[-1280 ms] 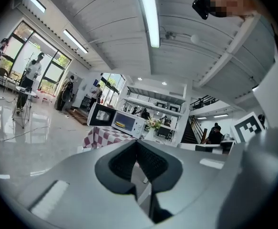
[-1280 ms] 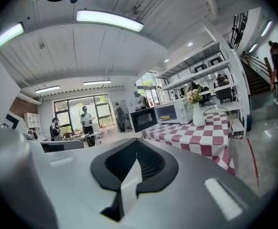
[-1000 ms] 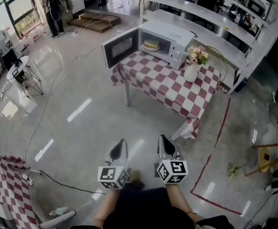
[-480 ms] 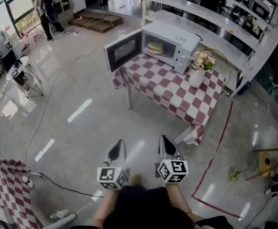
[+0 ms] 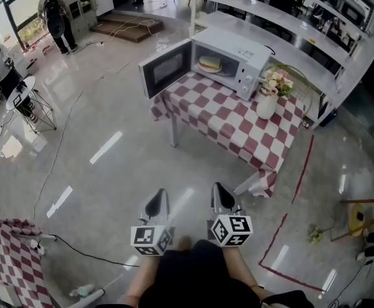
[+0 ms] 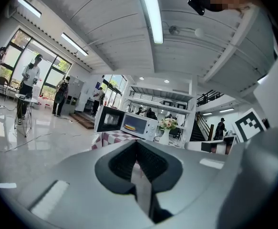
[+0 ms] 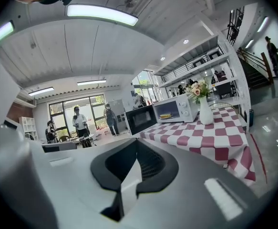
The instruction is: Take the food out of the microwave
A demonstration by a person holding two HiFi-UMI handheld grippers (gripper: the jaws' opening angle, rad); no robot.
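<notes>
Left gripper (image 5: 159, 199): jaws together, nothing held.
Right gripper (image 5: 221, 195): jaws together, empty, just beside the left one.
Food (image 5: 210, 63): inside the microwave (image 5: 241, 63), whose door (image 5: 166, 68) is swung open.
Bench (image 5: 231, 124): under a checked cloth, well apart from both grippers; a flower vase (image 5: 267, 101) stands beside the microwave.

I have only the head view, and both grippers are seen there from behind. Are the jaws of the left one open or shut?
Observer: In the left gripper view the left gripper has its jaws shut, with nothing between them.
Operator: And the right one?
Observer: The right gripper is shut and empty too, in its own view.
Operator: What is beyond the table, far right?
Observer: The right gripper view shows a staircase there, with a person on it.
</notes>
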